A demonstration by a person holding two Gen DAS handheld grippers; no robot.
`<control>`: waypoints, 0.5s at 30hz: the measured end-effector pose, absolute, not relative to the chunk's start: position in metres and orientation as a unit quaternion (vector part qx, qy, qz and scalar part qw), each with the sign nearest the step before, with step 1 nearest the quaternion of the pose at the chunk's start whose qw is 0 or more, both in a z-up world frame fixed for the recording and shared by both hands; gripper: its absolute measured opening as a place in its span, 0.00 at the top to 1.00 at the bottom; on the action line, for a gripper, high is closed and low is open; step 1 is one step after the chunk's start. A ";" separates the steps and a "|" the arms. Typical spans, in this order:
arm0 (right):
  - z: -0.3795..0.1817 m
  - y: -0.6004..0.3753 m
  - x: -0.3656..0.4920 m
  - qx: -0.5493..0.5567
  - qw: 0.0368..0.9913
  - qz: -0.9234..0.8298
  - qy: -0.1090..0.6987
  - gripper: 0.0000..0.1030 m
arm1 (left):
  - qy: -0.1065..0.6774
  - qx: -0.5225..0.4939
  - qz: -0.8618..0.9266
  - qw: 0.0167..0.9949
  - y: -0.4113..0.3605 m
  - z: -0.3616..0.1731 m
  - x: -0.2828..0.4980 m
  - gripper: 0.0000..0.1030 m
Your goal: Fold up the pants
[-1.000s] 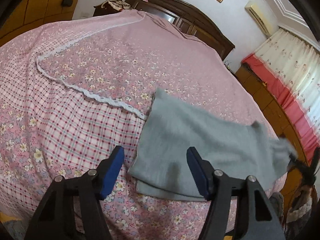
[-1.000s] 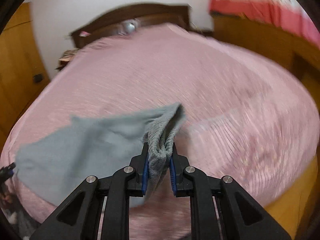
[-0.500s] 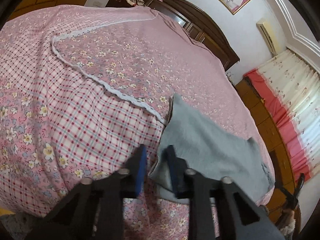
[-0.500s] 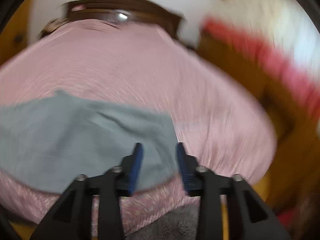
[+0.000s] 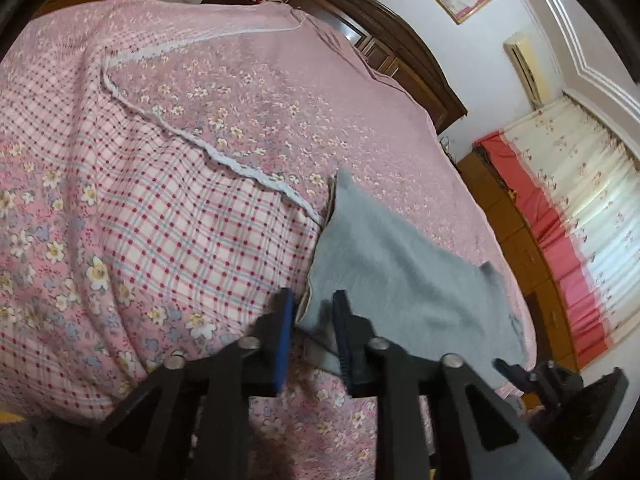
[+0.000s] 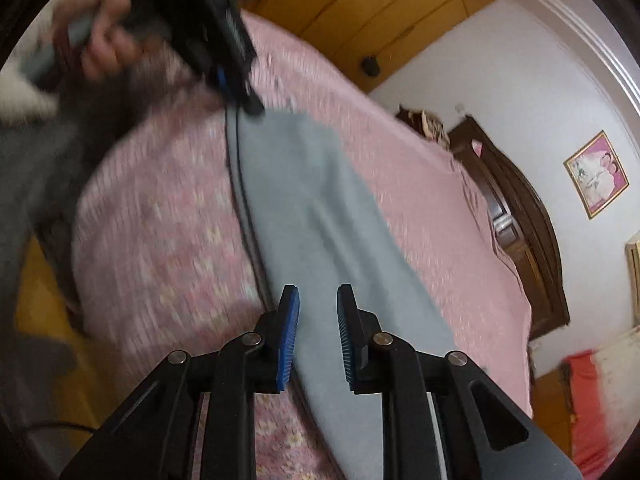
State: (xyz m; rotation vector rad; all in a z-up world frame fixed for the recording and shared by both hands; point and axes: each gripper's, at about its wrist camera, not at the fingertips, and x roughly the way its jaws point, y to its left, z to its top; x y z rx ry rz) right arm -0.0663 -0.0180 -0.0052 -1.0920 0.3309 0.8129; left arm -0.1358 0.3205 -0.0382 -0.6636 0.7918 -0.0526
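Grey pants (image 5: 400,280) lie flat as a long folded strip near the front edge of the pink floral bed (image 5: 160,220). My left gripper (image 5: 313,308) is shut on the strip's near left corner, cloth pinched between its blue pads. In the right wrist view the same pants (image 6: 320,208) run away from me towards the left gripper (image 6: 244,96) at their far end. My right gripper (image 6: 318,304) hovers over the near end with its jaws closing. Grey cloth shows through the gap and the pads do not press on it. In the left wrist view the right gripper (image 5: 516,372) sits past the pants' right end.
A dark wooden headboard (image 5: 400,48) stands at the far side of the bed. A curtain (image 5: 580,220) and wooden cabinets line the right wall. A person's hand (image 6: 100,52) holds the left gripper. The bed's front edge drops to the floor just below both grippers.
The left gripper moved onto the pants' corner and shut on it. The right gripper let go of the raised pants end, which now lies flat, rolled over and swung to that end.
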 end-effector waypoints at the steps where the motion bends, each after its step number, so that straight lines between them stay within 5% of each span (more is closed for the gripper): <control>1: -0.007 -0.022 -0.066 -0.500 0.762 0.380 0.161 0.81 | 0.378 -0.316 -0.026 0.870 0.320 -0.037 -0.137 0.89; 15: 0.004 -0.047 -0.084 -0.515 0.755 0.381 0.141 0.95 | 0.347 -0.310 -0.029 0.885 0.322 -0.021 -0.162 0.96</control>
